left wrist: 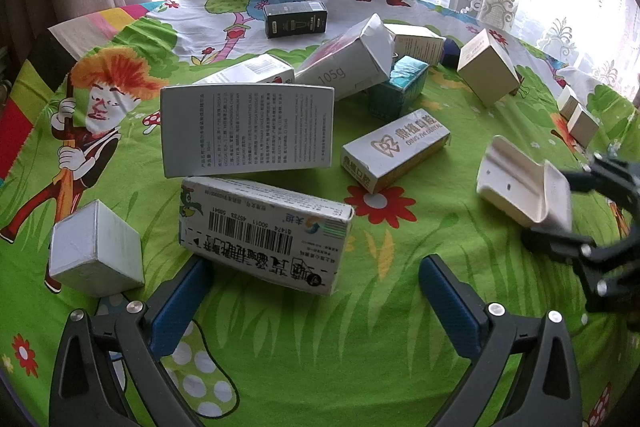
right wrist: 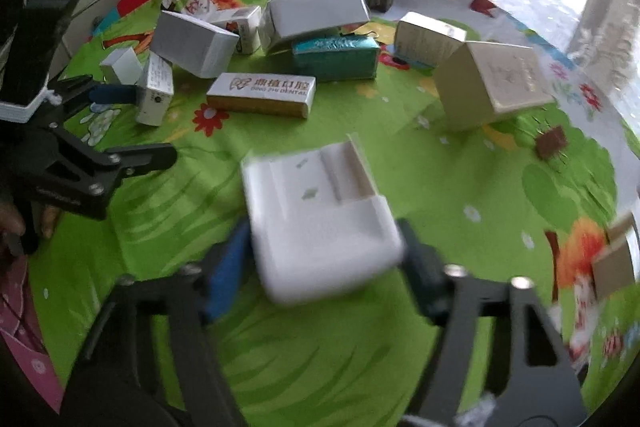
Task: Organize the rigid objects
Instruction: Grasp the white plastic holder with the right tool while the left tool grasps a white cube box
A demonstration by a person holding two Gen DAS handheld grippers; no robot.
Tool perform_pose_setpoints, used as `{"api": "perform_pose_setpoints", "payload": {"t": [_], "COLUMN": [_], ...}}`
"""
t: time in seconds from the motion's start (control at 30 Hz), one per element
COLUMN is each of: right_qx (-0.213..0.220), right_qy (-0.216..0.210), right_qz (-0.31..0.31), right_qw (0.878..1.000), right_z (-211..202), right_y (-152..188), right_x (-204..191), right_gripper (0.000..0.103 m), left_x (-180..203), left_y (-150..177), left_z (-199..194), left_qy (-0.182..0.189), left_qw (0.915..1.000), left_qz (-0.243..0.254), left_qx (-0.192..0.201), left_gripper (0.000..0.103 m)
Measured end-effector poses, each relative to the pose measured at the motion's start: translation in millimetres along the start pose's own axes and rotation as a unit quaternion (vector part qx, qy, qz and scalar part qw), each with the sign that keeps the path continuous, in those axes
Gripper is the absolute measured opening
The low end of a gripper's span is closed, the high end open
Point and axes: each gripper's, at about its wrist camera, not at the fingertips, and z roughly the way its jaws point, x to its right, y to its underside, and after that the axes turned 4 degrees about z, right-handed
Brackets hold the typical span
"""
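Several cardboard boxes lie scattered on a table with a green cartoon cloth (left wrist: 360, 307). My left gripper (left wrist: 316, 287) is open; a white barcode box (left wrist: 264, 233) lies just ahead, touching the left finger. A white box with fine print (left wrist: 248, 129) leans behind it. My right gripper (right wrist: 324, 267) is shut on a white plastic tray-like piece (right wrist: 316, 223) and holds it above the cloth. That piece (left wrist: 524, 183) and the right gripper (left wrist: 572, 215) show at the right of the left wrist view. The left gripper (right wrist: 132, 123) shows at the left of the right wrist view.
A dental box (left wrist: 394, 151) lies mid-table, a teal box (right wrist: 336, 57) and a 105g carton (left wrist: 348, 61) behind it. A black box (left wrist: 296, 19) sits at the back, a beige box (right wrist: 492, 83) to the right, a small white cube (left wrist: 96, 247) at the left. Curtains hang beyond.
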Motion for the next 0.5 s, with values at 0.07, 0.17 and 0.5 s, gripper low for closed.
{"api": "perform_pose_setpoints", "payload": {"t": [0.07, 0.17, 0.5], "right_qx": [0.000, -0.004, -0.005], "right_qy": [0.009, 0.022, 0.034], "right_qz": [0.006, 0.029, 0.037], "right_qw": [1.000, 0.999, 0.999], "right_z": [-10.7, -25.5, -36.8], "right_y": [14.4, 39.0, 54.7], "right_x": [-11.2, -19.2, -22.4], "right_gripper": [0.068, 0.068, 0.068], "left_x": [1.3, 0.8, -93.5], "left_y": [5.2, 19.9, 45.6], "left_z": [-4.3, -16.1, -32.6], "left_qy": [0.005, 0.027, -0.010], "left_qw": [0.9999, 0.9987, 0.9984], "left_qz": [0.009, 0.041, -0.052], "left_qx": [-0.005, -0.013, -0.018], "left_gripper": [0.103, 0.103, 0.103]}}
